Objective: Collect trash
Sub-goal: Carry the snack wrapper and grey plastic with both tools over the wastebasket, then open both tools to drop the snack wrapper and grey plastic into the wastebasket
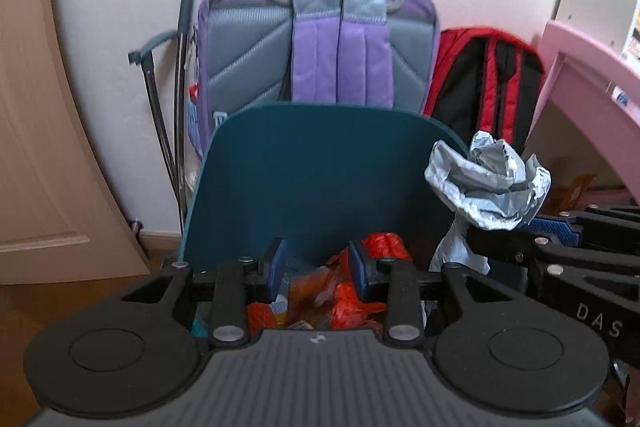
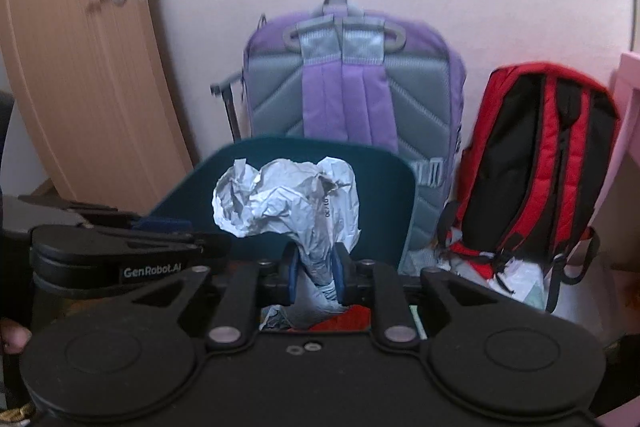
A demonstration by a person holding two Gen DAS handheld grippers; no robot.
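A home, a child's room by the look: purple backpack (image 2: 354,95) against the wall, red backpack (image 2: 536,155) right of it, wooden door (image 2: 76,67) left.

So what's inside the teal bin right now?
Inside the teal bin lie red and orange wrappers. The left gripper covers much of the opening, so anything deeper is hidden.

both grippers side by side, left gripper (image 1: 316,269) part open, right gripper (image 2: 315,273) narrow
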